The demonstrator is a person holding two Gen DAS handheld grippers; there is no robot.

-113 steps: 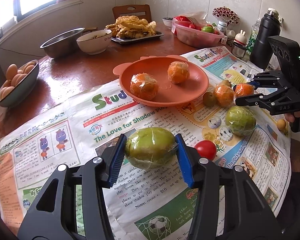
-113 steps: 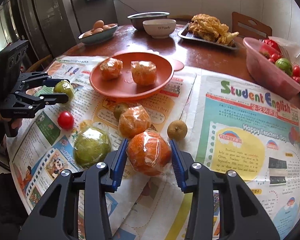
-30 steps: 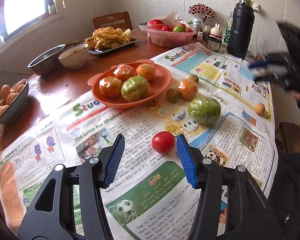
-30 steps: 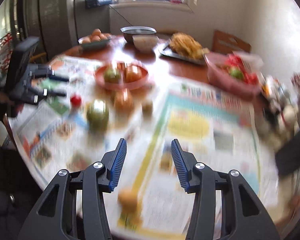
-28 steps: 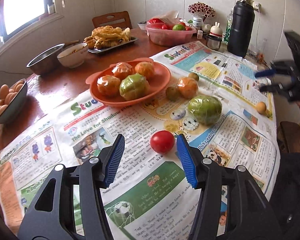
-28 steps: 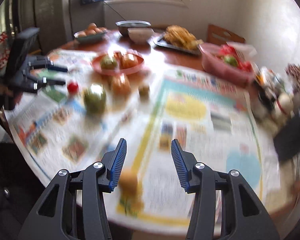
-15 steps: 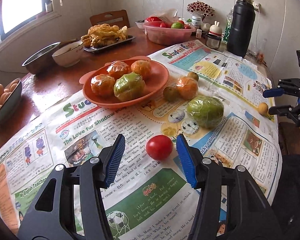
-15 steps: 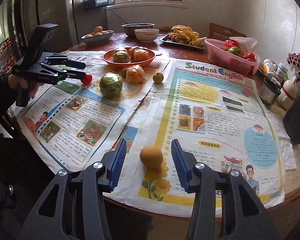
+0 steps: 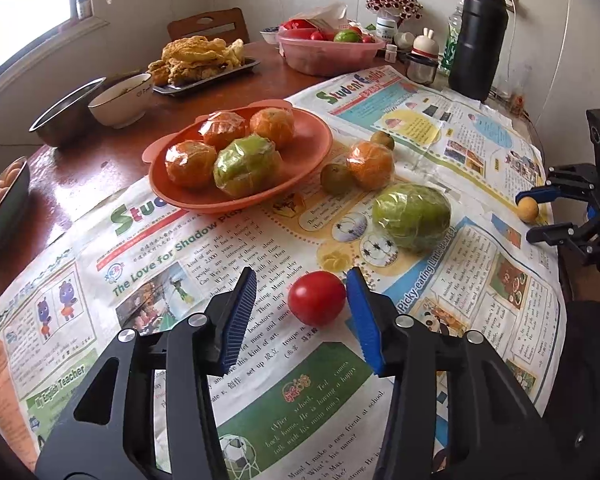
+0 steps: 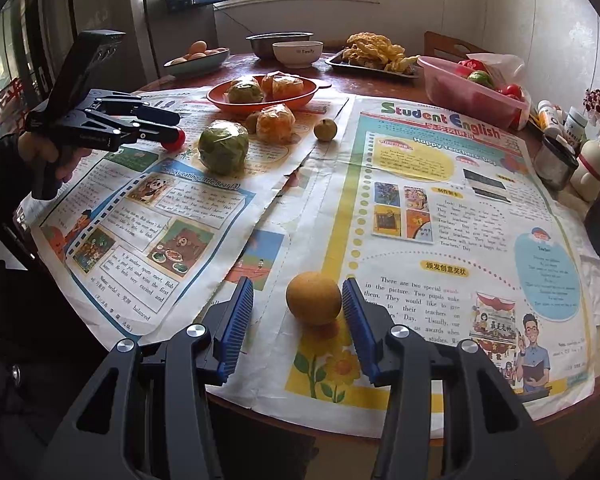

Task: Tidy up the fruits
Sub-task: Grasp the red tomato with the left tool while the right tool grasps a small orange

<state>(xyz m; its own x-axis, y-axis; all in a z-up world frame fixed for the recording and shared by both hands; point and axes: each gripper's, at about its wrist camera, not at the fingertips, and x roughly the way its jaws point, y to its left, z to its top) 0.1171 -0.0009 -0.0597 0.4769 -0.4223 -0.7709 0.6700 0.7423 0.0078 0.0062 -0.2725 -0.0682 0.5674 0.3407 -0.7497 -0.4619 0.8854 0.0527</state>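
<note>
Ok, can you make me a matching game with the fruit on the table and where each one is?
Things:
1. red tomato
2. small yellow fruit
3. big green fruit off the plate
4. three wrapped oranges

Places:
A. on the orange plate
B. between the fingers of the left gripper
C. between the fingers of the right gripper
D. on the newspaper, with no gripper around it

Pairs: 1-B, 2-C, 3-D, 4-A
</note>
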